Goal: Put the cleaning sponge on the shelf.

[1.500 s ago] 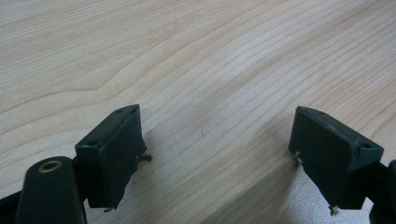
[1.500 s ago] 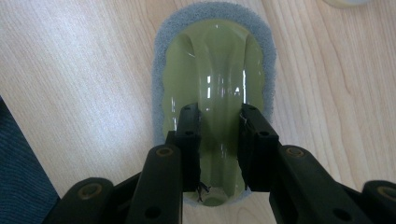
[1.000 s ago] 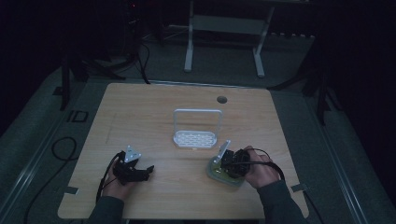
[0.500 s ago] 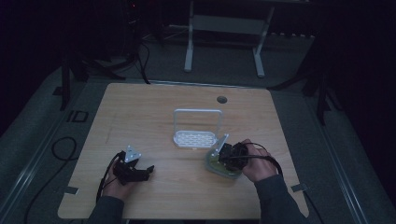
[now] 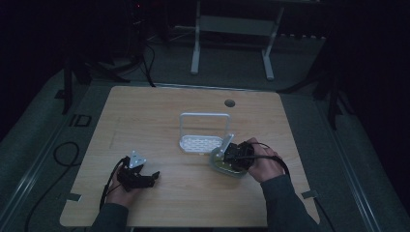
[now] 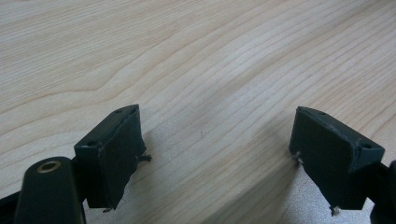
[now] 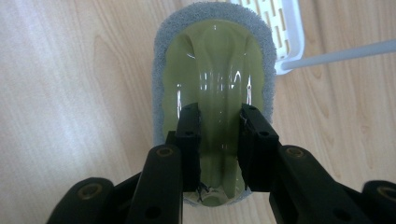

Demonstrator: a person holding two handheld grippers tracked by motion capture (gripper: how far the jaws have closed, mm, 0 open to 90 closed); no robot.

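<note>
A scrubber (image 7: 215, 60) with a glossy olive-green grip and a grey sponge rim lies flat on the wooden table, just short of a white slotted rack (image 7: 289, 28). My right gripper (image 7: 219, 114) is shut on the raised ridge of that green grip, one jaw on each side. From above, the right gripper (image 5: 233, 152) sits over the scrubber (image 5: 220, 167) at the front right corner of the rack (image 5: 196, 143). My left gripper (image 5: 153, 177) rests low on the table at the front left. Its jaws stand wide apart over bare wood in the left gripper view (image 6: 217, 135).
The rack has a tall white hoop handle (image 5: 204, 115) at its back. A round cable hole (image 5: 229, 103) lies in the tabletop behind it. Cables trail from both grippers. A metal stand (image 5: 232, 24) stands on the dark floor beyond the table.
My right gripper and the scrubber have shifted a little away from the front edge toward the rack. The left gripper has stayed put.
</note>
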